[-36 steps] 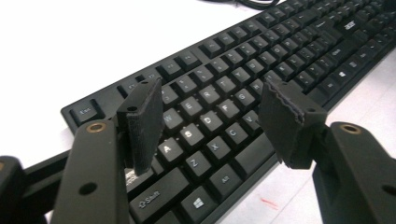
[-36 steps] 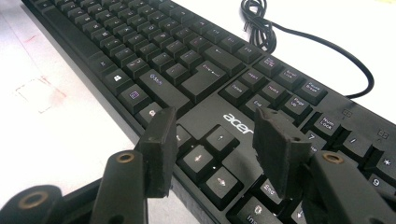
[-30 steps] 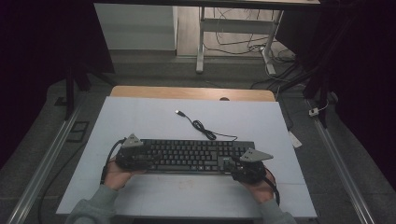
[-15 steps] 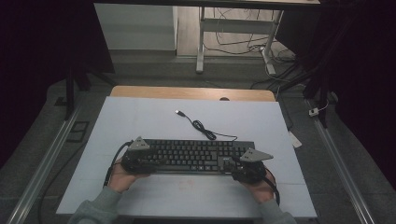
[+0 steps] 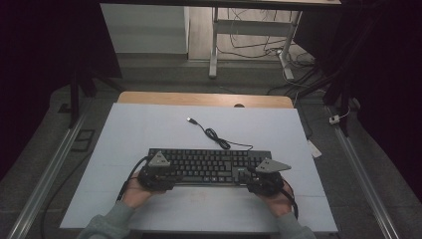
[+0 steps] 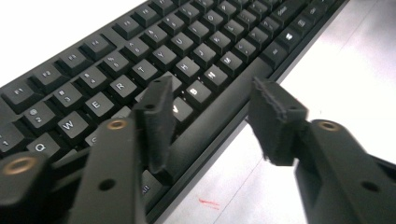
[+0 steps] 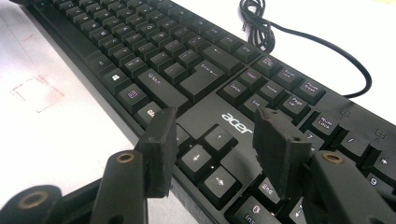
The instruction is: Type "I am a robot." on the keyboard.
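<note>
A black Acer keyboard (image 5: 209,167) lies flat on the white table, with its cable (image 5: 219,139) curling away to a USB plug (image 5: 190,120). My left gripper (image 5: 157,172) is at the keyboard's front left. In the left gripper view it (image 6: 210,121) is open and straddles the front edge by the space bar, one jaw over the keys (image 6: 140,51) and the other over the table. My right gripper (image 5: 266,177) is at the front right. It (image 7: 215,140) is open above the arrow keys (image 7: 208,156), with nothing between its jaws.
The white table top (image 5: 149,129) has a wooden strip (image 5: 199,98) along its far edge. Faint red marks (image 7: 37,93) are drawn on the table near the keyboard's front. Metal rails (image 5: 54,164) run along both sides, and table legs and cables (image 5: 259,45) stand beyond.
My left gripper has slid right along the keyboard's front edge and slightly toward the person. The right gripper and the keyboard have barely moved.
</note>
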A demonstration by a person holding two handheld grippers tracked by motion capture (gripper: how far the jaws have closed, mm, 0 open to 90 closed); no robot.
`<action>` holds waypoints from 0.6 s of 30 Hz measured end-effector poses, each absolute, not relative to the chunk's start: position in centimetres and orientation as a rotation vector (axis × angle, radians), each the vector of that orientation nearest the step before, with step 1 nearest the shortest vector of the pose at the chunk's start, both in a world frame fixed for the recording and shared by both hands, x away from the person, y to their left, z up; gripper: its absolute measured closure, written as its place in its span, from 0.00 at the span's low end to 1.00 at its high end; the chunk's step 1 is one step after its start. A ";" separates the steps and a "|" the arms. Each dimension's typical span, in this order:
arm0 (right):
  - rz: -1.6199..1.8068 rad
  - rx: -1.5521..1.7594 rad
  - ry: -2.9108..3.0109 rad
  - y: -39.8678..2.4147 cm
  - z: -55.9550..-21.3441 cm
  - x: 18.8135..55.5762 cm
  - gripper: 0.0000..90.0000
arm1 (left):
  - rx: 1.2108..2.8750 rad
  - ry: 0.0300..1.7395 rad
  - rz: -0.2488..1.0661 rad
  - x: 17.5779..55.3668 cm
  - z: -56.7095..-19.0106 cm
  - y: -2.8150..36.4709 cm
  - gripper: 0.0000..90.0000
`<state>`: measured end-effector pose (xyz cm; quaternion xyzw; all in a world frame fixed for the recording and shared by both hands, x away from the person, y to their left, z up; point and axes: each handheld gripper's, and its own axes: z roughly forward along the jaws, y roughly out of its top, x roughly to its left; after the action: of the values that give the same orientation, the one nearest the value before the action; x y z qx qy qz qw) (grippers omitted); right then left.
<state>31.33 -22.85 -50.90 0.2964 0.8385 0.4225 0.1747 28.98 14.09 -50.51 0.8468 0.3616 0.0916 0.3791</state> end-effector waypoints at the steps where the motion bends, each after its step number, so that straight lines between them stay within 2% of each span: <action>1: 1.198 0.841 2.376 -22.8 -50.9 31.3 0.55 | 2.168 0.920 0.232 29.0 -50.6 14.1 0.64; 10: 1.189 0.837 2.379 -22.8 -50.9 31.3 0.55 | 2.186 0.901 0.223 29.1 -51.0 13.7 0.97; 18: 1.191 0.838 2.379 -22.8 -50.9 31.3 0.55 | 2.206 0.902 0.233 29.3 -51.5 13.3 0.99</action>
<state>31.29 -22.83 -50.88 0.2958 0.8397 0.4203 0.1753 29.31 13.28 -51.50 0.8577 0.3508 0.0905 0.3647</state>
